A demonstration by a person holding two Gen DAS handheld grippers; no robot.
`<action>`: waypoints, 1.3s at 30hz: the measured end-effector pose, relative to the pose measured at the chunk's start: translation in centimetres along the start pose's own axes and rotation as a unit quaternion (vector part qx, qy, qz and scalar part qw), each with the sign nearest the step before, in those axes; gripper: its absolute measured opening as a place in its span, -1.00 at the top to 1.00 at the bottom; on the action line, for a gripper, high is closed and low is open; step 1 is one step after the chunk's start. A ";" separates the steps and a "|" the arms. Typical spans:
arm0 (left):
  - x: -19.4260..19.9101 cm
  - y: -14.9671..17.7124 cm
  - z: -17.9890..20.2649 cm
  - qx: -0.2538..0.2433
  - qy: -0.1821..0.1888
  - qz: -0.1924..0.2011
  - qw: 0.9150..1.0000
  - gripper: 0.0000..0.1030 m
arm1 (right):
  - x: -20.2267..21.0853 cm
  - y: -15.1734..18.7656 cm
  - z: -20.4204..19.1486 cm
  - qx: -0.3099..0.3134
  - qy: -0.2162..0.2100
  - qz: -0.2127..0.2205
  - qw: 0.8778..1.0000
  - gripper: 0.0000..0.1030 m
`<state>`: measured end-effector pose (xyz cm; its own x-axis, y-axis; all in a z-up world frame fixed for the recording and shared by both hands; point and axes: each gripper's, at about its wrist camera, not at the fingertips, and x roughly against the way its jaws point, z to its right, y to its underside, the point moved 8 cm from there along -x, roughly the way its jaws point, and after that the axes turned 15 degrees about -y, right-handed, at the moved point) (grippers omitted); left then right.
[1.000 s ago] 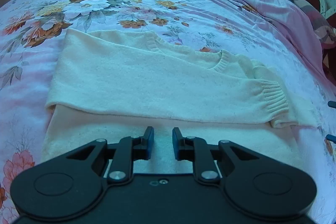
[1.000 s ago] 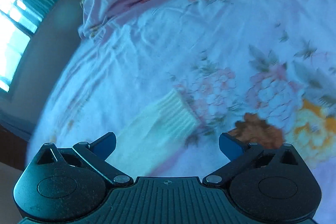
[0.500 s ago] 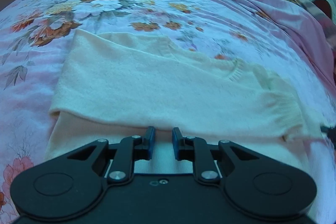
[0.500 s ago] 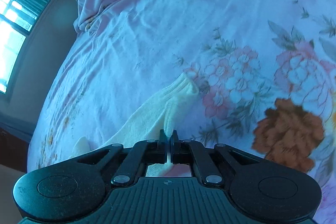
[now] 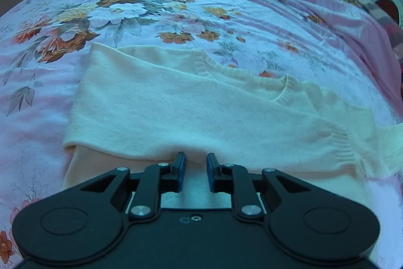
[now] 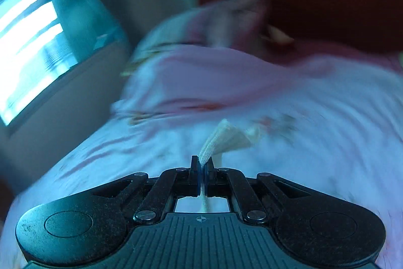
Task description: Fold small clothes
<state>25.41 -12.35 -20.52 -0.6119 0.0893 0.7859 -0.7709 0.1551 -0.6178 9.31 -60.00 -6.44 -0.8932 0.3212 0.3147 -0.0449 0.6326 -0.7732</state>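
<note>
Badly blurred: right claw (image 6: 202, 164) pinching sweater cuff (image 6: 226, 139) (sleeve hidden).

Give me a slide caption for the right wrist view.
Right gripper shut on the cream sweater's ribbed cuff, above a floral bedsheet.

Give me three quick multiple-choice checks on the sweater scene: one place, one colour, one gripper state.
1. Where does the sweater lie?
A. on the floral bedspread
B. on a chair
C. on the floor

2. What colour is the sweater?
A. navy
B. cream
C. red

3. What is the right gripper doing?
A. hanging open
B. shut on nothing
C. shut on the ribbed cuff

A: flowers surround the sweater on the bed.
B: the knit is pale cream.
C: the cuff sticks out between the closed fingers, while the left gripper stays open.
</note>
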 end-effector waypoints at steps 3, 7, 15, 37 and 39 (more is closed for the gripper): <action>0.4 -0.6 -0.8 0.012 -0.002 0.005 1.000 0.69 | -1.3 2.1 -6.9 0.020 -0.083 -0.031 0.996 0.97; 1.0 -1.5 -2.8 0.032 -0.006 0.012 0.999 0.69 | -3.7 8.9 -17.4 0.024 -0.197 -0.099 0.975 0.97; 0.4 -2.3 -7.8 0.073 -0.024 0.006 0.997 0.70 | -8.9 29.2 -29.1 -0.003 -0.299 -0.305 0.904 0.95; -1.5 -1.6 -0.8 0.005 -0.046 0.031 0.998 0.72 | -3.3 19.3 -14.2 0.045 -0.186 -0.200 0.961 -0.75; -1.0 -2.3 -2.3 0.045 -0.037 0.038 0.998 0.91 | -3.4 19.2 -14.2 0.054 -0.182 -0.198 0.962 -0.75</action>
<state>28.21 -10.51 -19.79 -0.6785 0.0236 0.7343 -0.7322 0.0605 -0.6785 17.82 -38.89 -14.56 -0.8932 -0.2102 0.3976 -0.4423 0.5705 -0.6920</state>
